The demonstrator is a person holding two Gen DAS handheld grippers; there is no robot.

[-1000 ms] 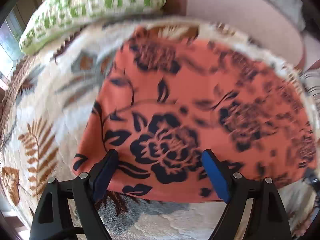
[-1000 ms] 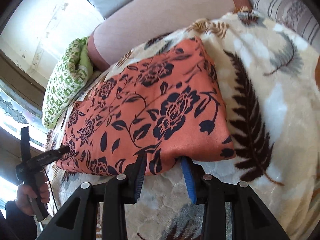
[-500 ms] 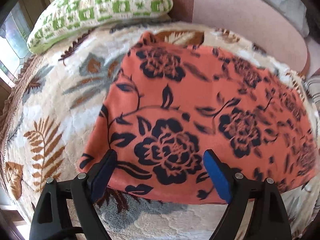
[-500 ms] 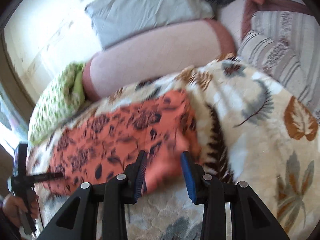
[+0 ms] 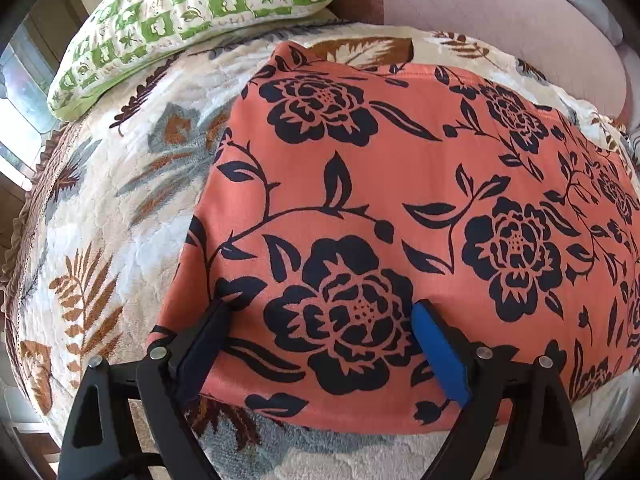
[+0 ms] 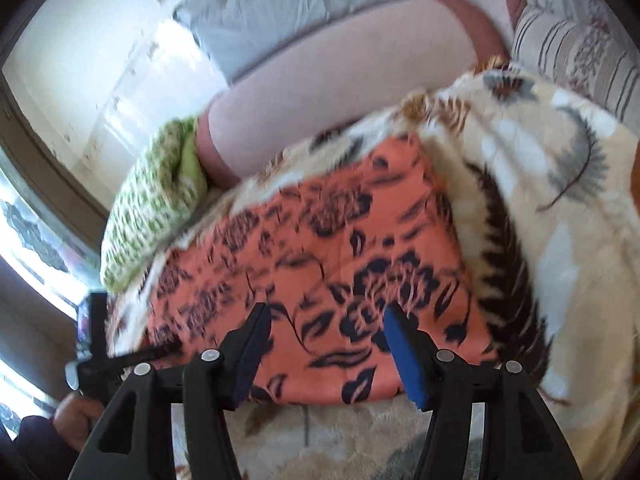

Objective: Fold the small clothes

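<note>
An orange garment with dark floral print (image 5: 400, 200) lies flat on a cream leaf-patterned blanket (image 5: 120, 220). My left gripper (image 5: 320, 312) is open and empty, its fingers hovering over the garment's near edge. In the right wrist view the same garment (image 6: 320, 248) lies ahead, blurred. My right gripper (image 6: 324, 312) is open and empty over the garment's near edge. The left gripper (image 6: 116, 356) shows at the garment's left side, held by a hand.
A green-and-white patterned pillow (image 5: 192, 12) lies at the back left. A pink bolster (image 6: 340, 92) runs along the back, a grey pillow (image 6: 300, 12) behind it. A striped cushion (image 6: 580, 48) sits at the right.
The right gripper opened wider, swung away and came back over the garment's near edge. The left gripper moved slightly closer to the garment and stayed open.
</note>
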